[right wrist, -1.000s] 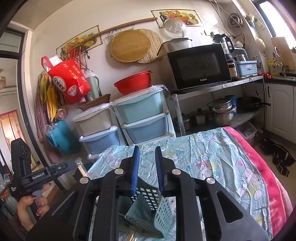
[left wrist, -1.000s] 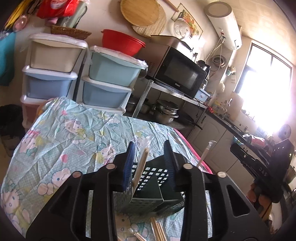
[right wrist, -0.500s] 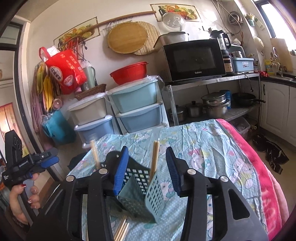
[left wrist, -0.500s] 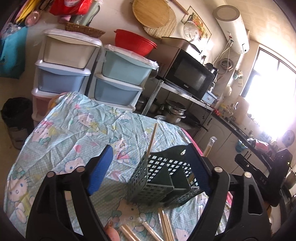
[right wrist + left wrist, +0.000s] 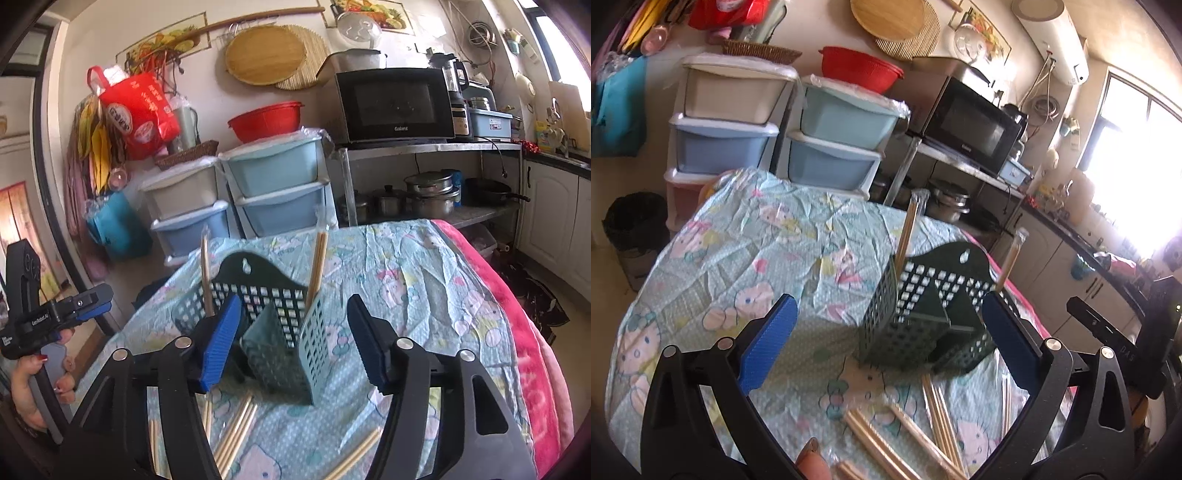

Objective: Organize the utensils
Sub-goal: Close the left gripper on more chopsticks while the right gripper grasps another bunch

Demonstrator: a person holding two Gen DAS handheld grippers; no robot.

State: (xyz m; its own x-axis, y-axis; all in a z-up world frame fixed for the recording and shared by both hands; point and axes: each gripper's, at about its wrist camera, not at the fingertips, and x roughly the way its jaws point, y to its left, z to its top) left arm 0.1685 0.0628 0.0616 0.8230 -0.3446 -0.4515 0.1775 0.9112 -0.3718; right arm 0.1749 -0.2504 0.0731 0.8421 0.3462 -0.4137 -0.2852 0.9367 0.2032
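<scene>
A dark green perforated utensil holder (image 5: 923, 310) stands on the cloth-covered table; it also shows in the right wrist view (image 5: 273, 317). Two wrapped chopstick pairs stand upright in it, one (image 5: 908, 229) near its left corner and one (image 5: 1010, 258) at its right; in the right wrist view they show as one pair (image 5: 318, 262) and another (image 5: 206, 273). Several wrapped chopsticks (image 5: 923, 428) lie loose on the cloth in front of the holder, also seen in the right wrist view (image 5: 236, 432). My left gripper (image 5: 886, 339) is open and empty, just short of the holder. My right gripper (image 5: 291, 339) is open and empty, facing the holder.
The table wears a blue cartoon-print cloth (image 5: 768, 251) over a pink blanket edge (image 5: 517, 314). Stacked plastic drawers (image 5: 783, 122), a red bowl (image 5: 266, 120) and a microwave (image 5: 395, 105) on a metal shelf stand behind. A black bin (image 5: 635, 221) sits on the floor left.
Both grippers have opened wide and drawn back from the holder, leaving a chopstick pair standing in each side. The holder now sits farther from both cameras.
</scene>
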